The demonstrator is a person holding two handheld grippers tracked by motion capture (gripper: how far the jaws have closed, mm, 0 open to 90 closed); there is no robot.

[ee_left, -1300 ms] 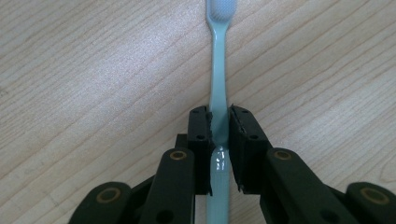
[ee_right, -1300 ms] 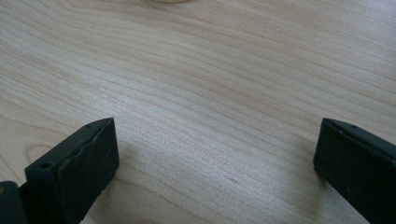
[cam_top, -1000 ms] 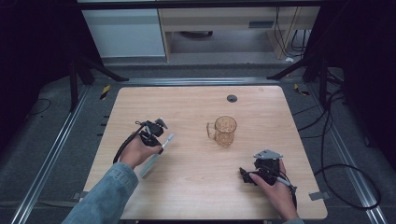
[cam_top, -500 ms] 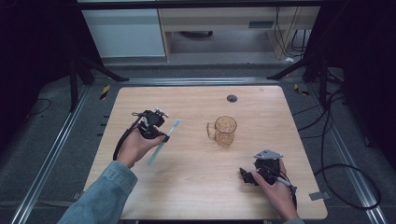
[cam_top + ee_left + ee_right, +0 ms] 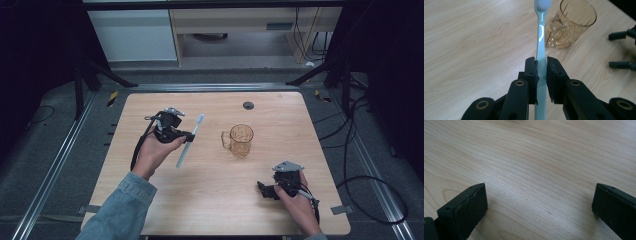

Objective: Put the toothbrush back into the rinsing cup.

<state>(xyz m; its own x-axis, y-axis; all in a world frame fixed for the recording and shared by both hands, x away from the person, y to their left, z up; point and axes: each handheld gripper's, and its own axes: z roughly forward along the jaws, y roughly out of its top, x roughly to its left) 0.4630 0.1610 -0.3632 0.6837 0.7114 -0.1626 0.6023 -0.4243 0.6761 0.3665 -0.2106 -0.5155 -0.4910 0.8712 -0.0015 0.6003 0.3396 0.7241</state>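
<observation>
Left gripper (image 5: 541, 66) has its jaws pinched tight on the handle of a pale blue toothbrush (image 5: 540, 37), gripping it a bit below the middle so the bristle head sticks out well past the jaw tips, and the whole brush is off the counter (image 5: 210, 200), held in the air at a slant. Looks to me like the carry step: the brush is picked up and pointed toward the amber glass mug (image 5: 240, 140), which stands upright near the middle of the counter, a short way to the right of the brush tip. Next move probably means swinging over the mug's open rim and tipping the brush steeper so it drops in without knocking the glass. Right gripper (image 5: 272, 190) sits low near the front right with its jaws spread wide, nothing between them. Count: one toothbrush, one mug, two grippers.
</observation>
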